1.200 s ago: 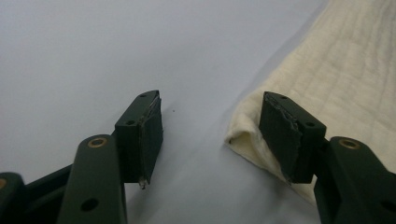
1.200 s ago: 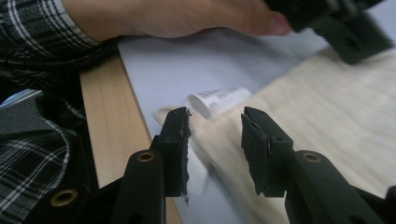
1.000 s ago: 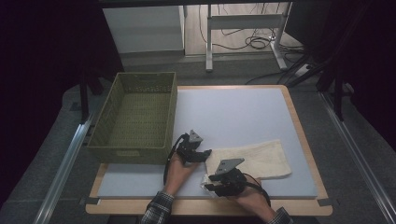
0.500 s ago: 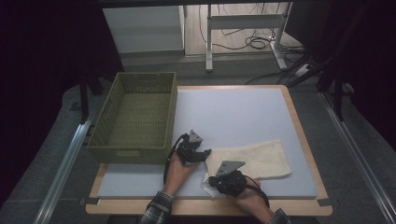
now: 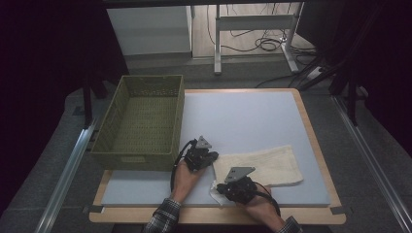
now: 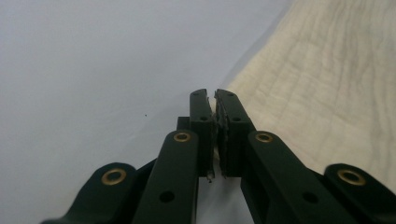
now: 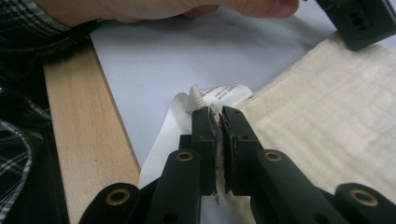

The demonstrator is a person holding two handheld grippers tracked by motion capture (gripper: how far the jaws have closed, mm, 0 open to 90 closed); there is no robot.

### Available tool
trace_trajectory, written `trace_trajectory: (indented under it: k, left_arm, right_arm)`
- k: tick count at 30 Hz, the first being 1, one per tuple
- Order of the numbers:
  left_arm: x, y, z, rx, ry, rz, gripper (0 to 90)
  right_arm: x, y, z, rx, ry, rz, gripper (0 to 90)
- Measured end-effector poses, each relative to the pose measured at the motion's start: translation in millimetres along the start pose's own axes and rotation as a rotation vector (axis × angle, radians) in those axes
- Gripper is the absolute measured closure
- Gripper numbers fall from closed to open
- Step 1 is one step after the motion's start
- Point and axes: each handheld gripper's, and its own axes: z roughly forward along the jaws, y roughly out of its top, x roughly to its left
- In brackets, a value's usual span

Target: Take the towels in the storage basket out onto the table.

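— Standing by the near edge of the table (image 5: 145, 191), what do you see the person holding?

— A tool in each hand. The left tool (image 5: 210, 156) sits at the far left corner of the cream towel (image 5: 265, 165), and in the left gripper view (image 6: 215, 100) its black jaws are pressed together with the cloth's edge between them.

— And the other one?

— The right tool (image 5: 219, 187) is at the towel's near left corner, close to the table's near edge. In the right gripper view (image 7: 215, 114) its jaws are closed on the fabric too, right beside a white care label (image 7: 219, 93) that curls up out of the corner.

— Where does the towel lie overall?

— Flat on the pale mat, toward the near right part of the table, its long side running roughly along the near edge. Only the left end is pinched and a little raised.

— Anything else on the table?

— A green woven basket (image 5: 138, 155) at the left edge, well apart from the towel's right end, with the left tool near its near right corner. The person's plaid sleeve (image 7: 28, 28) shows by the wooden border (image 7: 88, 154).
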Motion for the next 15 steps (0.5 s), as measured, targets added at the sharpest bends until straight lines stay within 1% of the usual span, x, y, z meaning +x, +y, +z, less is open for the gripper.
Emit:
trace_trajectory:
  k: [1, 4, 6, 10, 15]
  left_arm:
    - [-0.6, 0.5, -0.4, -0.01, 0.003, -0.005, 86.1]
    - [-4.2, 5.6, -3.0, -0.021, 0.016, 0.008, 86.1]
    - [-6.8, 11.2, -5.6, -0.027, 0.024, 0.022, 86.1]
    - [-11.1, 24.7, -8.0, -0.038, 0.029, 0.05, 86.0]
    - [-16.2, 43.2, -5.2, -0.042, 0.024, 0.079, 85.9]
  right_arm:
    - [-0.3, 0.1, -0.7, -0.003, 0.002, -0.004, 84.4]
    - [-2.9, 0.5, -5.4, -0.022, 0.015, 0.013, 84.5]
    - [-4.1, 1.4, -11.1, -0.037, 0.013, 0.016, 84.5]
    - [-7.2, 3.3, -26.1, -0.069, -0.006, 0.015, 84.5]
    - [-17.5, 0.3, -44.1, -0.096, -0.041, 0.028, 84.5]
